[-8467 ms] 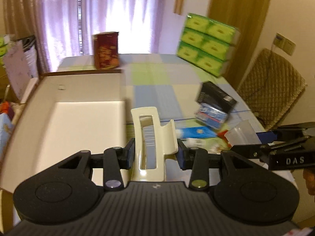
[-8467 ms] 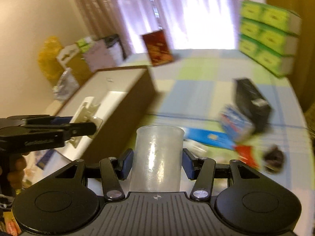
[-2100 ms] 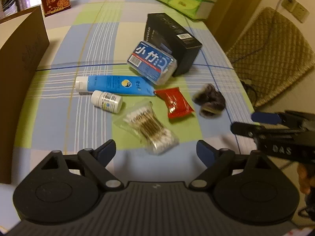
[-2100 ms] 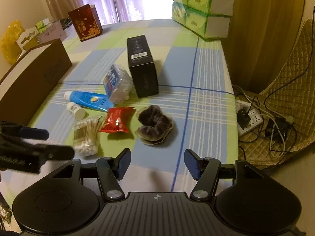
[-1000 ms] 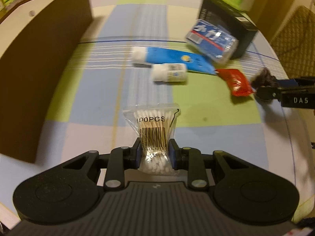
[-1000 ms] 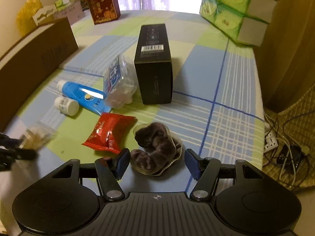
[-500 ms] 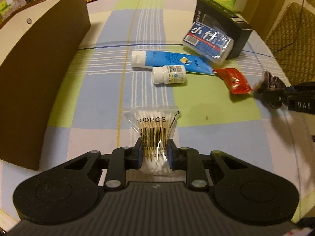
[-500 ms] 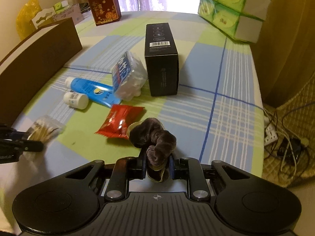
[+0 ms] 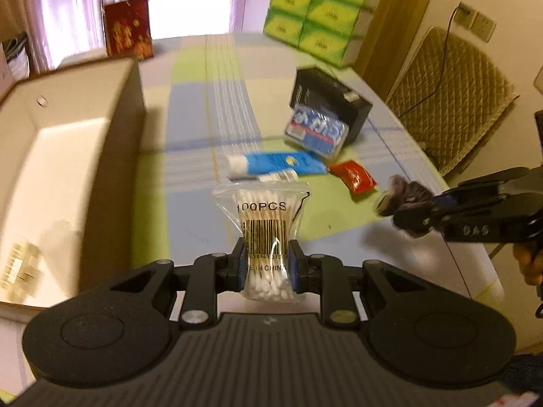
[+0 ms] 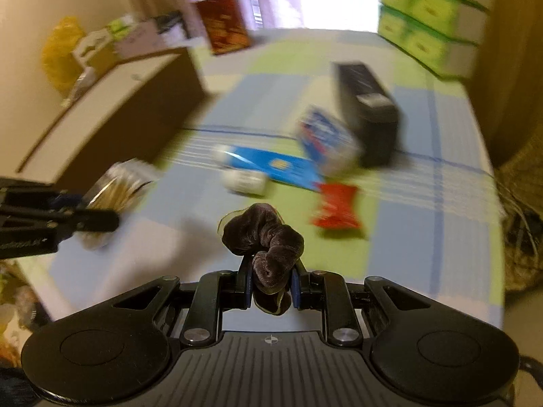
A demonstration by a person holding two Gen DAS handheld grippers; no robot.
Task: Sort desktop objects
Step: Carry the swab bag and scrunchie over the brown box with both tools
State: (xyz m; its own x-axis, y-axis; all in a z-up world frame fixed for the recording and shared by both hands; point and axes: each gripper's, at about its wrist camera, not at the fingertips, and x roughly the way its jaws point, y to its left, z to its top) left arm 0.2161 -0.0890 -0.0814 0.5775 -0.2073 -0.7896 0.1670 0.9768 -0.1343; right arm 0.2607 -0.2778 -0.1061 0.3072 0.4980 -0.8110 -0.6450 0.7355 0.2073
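The left gripper (image 9: 265,267) is clenched on a clear bag of cotton swabs (image 9: 262,227), the two pads pinching its lower half so that the printed top stands upright ahead of the fingers, raised off the table (image 9: 190,135). To the left of this gripper stands an open cardboard box (image 9: 112,156) with a pale interior; a small translucent object (image 9: 22,268) lies on its floor near the close corner, too blurred to identify. The right gripper (image 10: 270,288) is clamped on a dark brown velvet scrunchie (image 10: 263,234), which bulges up and forward from between the pads and is also held above the checked tablecloth. Ahead of both grippers, the remaining items lie grouped on the table: a blue tube (image 9: 275,163) with a white cap, a small white bottle (image 9: 278,176) just in front of it, a red sachet (image 9: 353,176) to the right, a blue-and-white plastic pack (image 9: 315,130) leaning against a black carton (image 9: 331,100). Beyond these, at the far side, a stack of green tissue packs (image 9: 319,13) sits to the right and a dark red gift bag (image 9: 128,27) to the left. Seen from the left wrist camera, the right gripper with its scrunchie is positioned to the right and slightly ahead; a person's hand (image 9: 529,264) grips its handle at the frame edge.
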